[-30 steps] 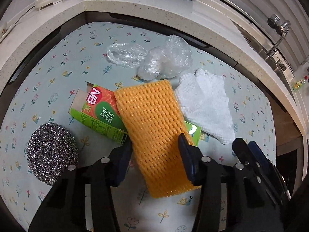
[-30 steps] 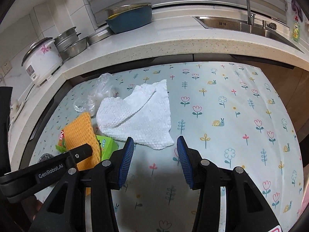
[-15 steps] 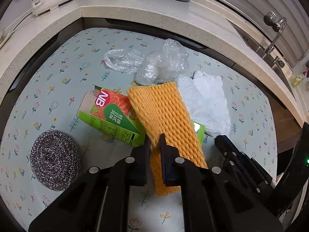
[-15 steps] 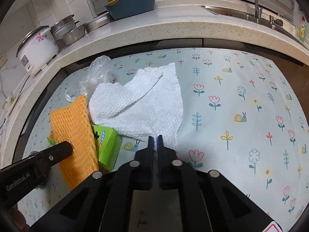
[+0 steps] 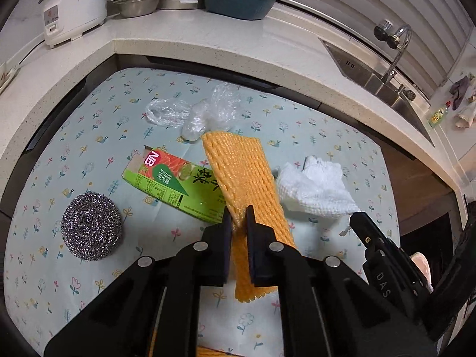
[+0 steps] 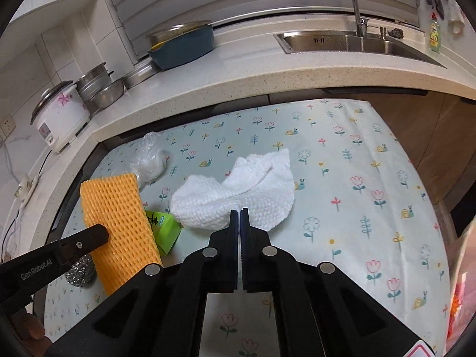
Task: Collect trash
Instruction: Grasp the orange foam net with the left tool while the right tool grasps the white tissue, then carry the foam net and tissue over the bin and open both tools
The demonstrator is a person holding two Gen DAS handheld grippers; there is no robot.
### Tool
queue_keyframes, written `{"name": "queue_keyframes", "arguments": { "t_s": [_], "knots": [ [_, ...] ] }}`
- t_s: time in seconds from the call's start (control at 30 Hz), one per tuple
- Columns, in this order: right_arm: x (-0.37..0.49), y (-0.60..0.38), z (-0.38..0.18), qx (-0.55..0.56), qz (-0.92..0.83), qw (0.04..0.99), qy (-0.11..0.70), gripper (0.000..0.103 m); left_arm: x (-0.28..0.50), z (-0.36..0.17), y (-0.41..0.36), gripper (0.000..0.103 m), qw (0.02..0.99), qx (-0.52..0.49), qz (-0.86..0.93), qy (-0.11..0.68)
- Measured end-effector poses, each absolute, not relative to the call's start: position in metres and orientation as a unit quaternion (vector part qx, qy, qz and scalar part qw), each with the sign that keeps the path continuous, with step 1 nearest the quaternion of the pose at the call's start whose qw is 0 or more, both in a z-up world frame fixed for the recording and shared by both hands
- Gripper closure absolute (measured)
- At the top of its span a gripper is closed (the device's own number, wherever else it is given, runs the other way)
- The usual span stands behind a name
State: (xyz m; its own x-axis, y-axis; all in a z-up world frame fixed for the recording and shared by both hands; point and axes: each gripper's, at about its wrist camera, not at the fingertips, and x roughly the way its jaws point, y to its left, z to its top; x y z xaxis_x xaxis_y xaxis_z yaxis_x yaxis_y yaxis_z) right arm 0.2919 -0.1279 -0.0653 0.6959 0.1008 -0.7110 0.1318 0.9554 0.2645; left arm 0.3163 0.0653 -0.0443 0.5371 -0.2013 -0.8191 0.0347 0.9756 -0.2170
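Both tongs clamped on trash over the flowered cloth [image 5: 89, 136].

My left tongs [image 5: 238, 217] pinch the orange foam net [image 5: 244, 172]; my right tongs [image 6: 239, 212] pinch the white paper towel's [image 6: 235, 190] near edge. Left of the net lie a green carton [image 5: 172, 178] and steel scourer [image 5: 90, 230]; beyond it, crumpled plastic bags [image 5: 202, 110].

Both cams ride the grippers, looking fwd and down along the fingers at the table [image 5: 89, 113], fairly close. Left view faces the counter corner w/ rice cooker [image 5: 74, 6]; right view faces the sink [image 6: 351, 43] (further right). Shared: orange net [image 5: 238, 166] [image 6: 116, 208], white cloth [image 5: 312, 184] [image 6: 238, 196], carton [image 5: 166, 178] [image 6: 163, 226].
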Motion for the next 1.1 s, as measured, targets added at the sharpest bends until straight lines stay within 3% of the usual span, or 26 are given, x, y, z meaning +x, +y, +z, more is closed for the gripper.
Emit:
{"name": "queue_keyframes", "arguments": {
  "t_s": [0.57,1.1],
  "knots": [
    [0.184,-0.217,0.008,0.17,-0.073,0.931,0.314,0.101,0.236,0.014,-0.035,0.094,0.88,-0.048,-0.156,0.446],
    [0.086,-0.325,0.021,0.203,-0.17,0.921,0.284,0.101,0.161,0.031,-0.143,0.094,0.865,0.002,-0.243,0.438]
  ]
}}
